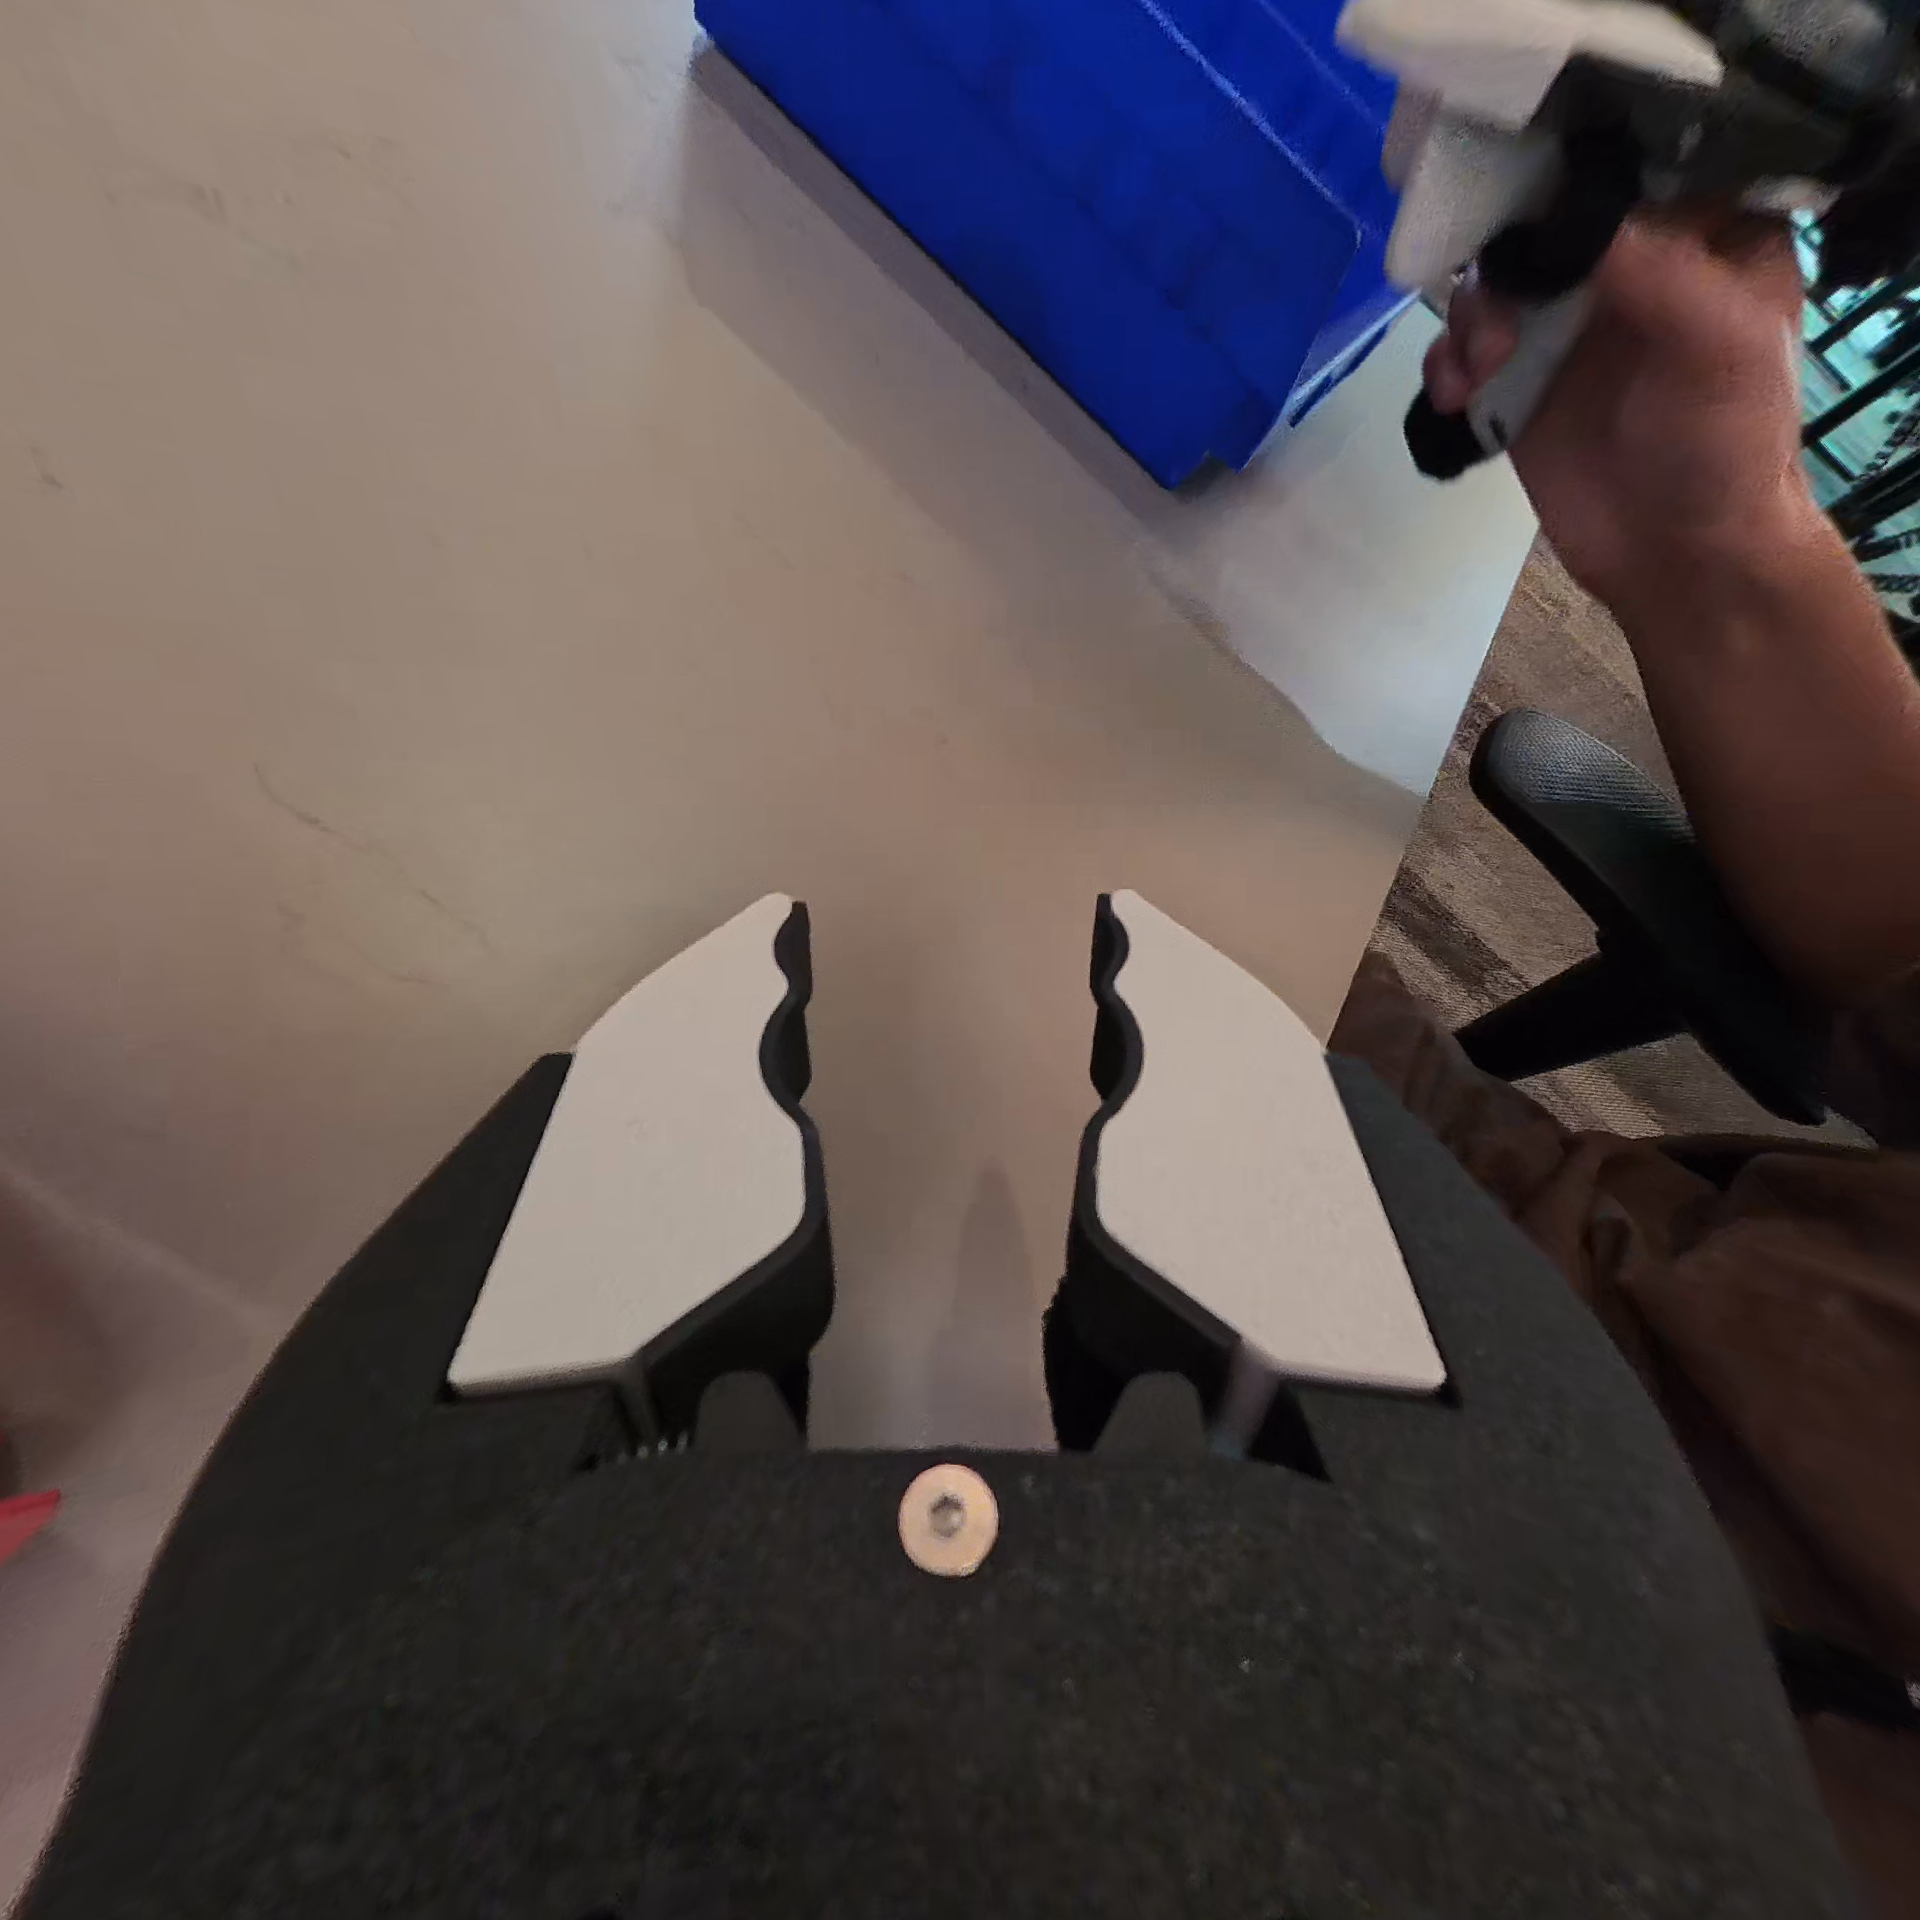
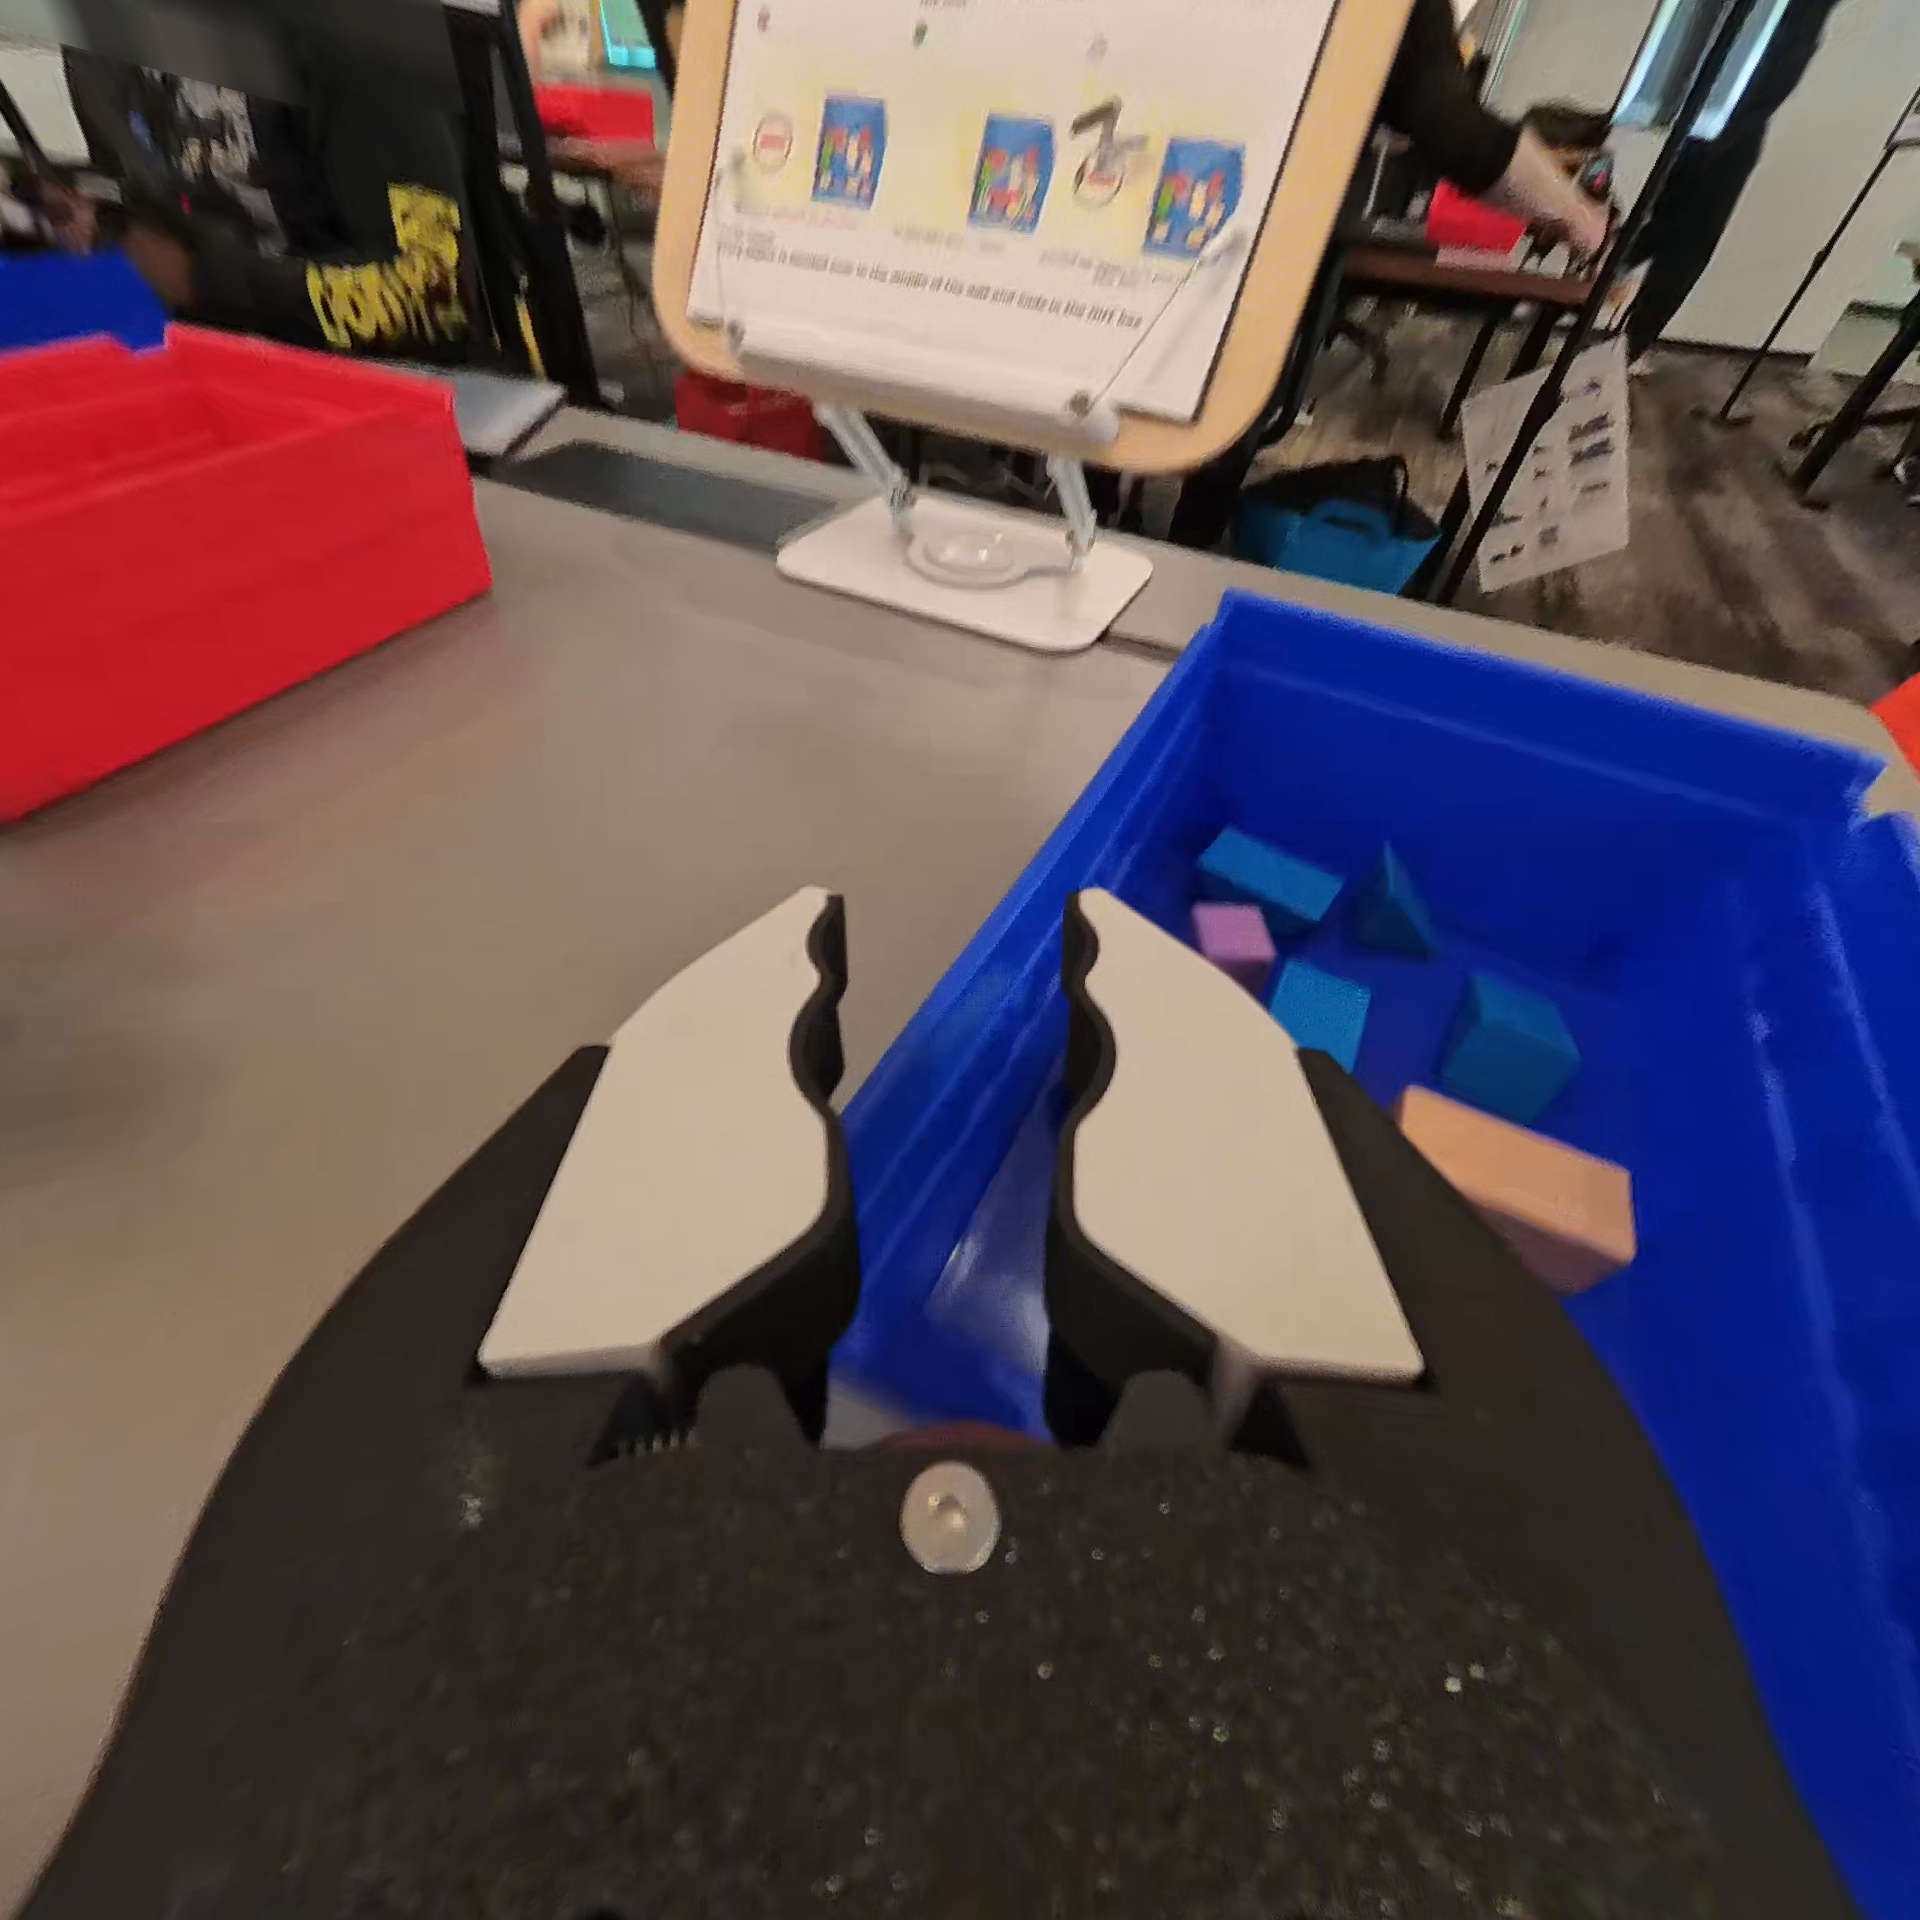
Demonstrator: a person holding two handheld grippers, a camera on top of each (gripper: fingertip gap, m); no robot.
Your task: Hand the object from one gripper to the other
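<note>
Both tools are empty with a moderate gap: the right tool [image 2: 951, 914] hangs over the blue bin [image 2: 1558, 727] of blocks [image 2: 1507, 1049], likely choosing one, while the left tool [image 1: 948, 914] waits above the bare worktop [image 1: 416, 520].

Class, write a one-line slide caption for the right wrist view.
Open right gripper poised at the rim of a blue bin of coloured blocks, nothing held.

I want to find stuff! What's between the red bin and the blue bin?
Only bare grey table lies between the red bin and blue bin, seen in the right wrist view.
</note>
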